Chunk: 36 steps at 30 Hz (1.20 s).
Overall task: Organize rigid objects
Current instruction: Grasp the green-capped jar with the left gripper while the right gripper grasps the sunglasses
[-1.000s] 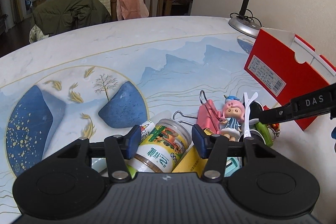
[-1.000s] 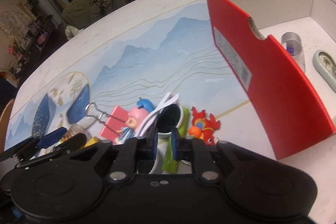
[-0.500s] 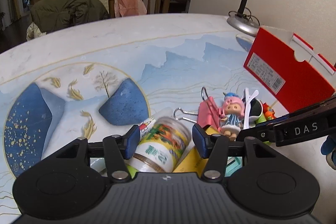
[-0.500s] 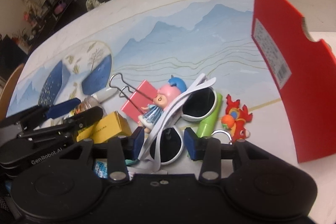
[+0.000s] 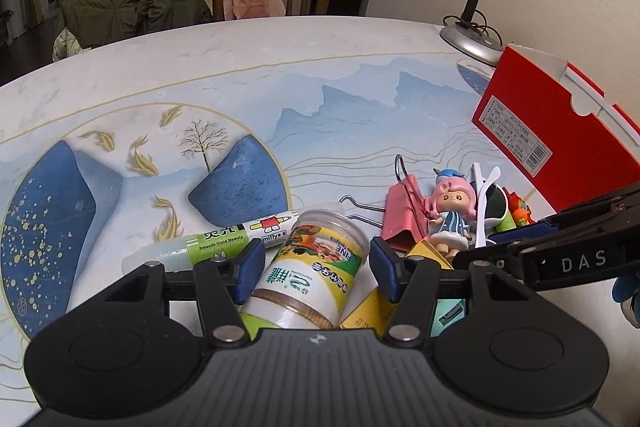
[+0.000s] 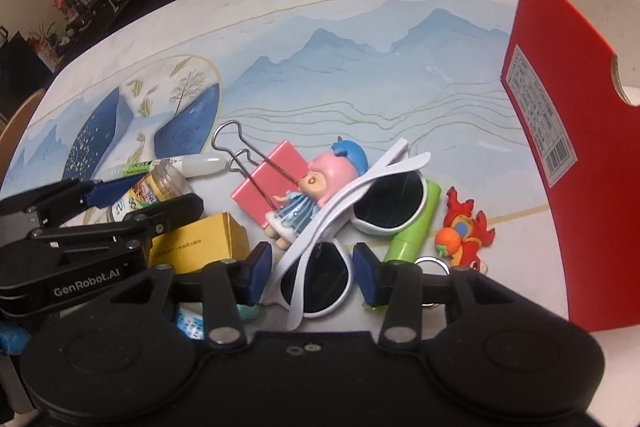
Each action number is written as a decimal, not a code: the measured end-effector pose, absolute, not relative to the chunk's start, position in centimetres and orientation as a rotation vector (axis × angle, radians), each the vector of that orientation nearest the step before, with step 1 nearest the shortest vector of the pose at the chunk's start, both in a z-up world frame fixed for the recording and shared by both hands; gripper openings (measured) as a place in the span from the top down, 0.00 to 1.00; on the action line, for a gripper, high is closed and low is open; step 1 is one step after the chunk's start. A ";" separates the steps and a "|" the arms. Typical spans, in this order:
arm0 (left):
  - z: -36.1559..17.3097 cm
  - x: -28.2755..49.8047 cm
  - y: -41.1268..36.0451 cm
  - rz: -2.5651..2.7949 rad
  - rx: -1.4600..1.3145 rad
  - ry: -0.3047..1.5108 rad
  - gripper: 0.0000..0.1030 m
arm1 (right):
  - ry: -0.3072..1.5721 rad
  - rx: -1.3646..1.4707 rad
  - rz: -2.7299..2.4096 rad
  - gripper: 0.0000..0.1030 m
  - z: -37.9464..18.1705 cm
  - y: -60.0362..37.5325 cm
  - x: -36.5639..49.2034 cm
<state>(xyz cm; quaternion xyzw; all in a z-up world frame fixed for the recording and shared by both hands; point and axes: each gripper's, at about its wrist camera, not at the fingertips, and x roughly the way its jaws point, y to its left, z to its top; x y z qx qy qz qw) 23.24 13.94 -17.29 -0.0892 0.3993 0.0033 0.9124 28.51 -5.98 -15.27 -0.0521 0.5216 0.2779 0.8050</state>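
Note:
A pile of small items lies on the painted table [image 5: 320,99]. My left gripper [image 5: 318,263] is open around a yellow-and-green labelled jar [image 5: 316,263] that lies tilted, with a thin gap at the right pad. In the right wrist view my right gripper [image 6: 312,271] is open, its pads on either side of the near lens of the white sunglasses [image 6: 384,199]. A pink-haired doll [image 6: 308,195] lies against the sunglasses' arms, on a pink binder clip [image 6: 272,183]. The red storage box [image 6: 560,147] stands open at the right.
A green highlighter [image 5: 224,239] lies left of the jar, a yellow carton [image 6: 200,243] between the grippers. A green tube [image 6: 416,227] and a red dragon keyring [image 6: 464,231] lie near the box. A desk lamp [image 5: 476,39] stands behind it; chairs line the far edge.
My right gripper went from shut to open and dropped over the sunglasses, rolling as it went. The left jaws widened slightly around the jar, which tilted a little.

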 end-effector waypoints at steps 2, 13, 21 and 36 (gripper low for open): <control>-17.2 23.2 13.9 0.013 -0.190 0.826 0.46 | 1.111 -0.109 0.595 0.61 -15.2 -6.2 28.4; -16.7 22.8 14.1 0.036 -0.246 0.847 0.53 | 1.108 -0.022 0.615 0.63 -14.2 -8.0 28.2; -15.3 22.1 14.5 0.070 -0.315 0.839 0.54 | 1.135 0.108 0.635 0.63 -12.9 -10.0 28.5; -13.1 20.3 13.8 0.108 -0.356 0.827 0.55 | 1.158 0.178 0.670 0.91 -11.4 -12.3 28.5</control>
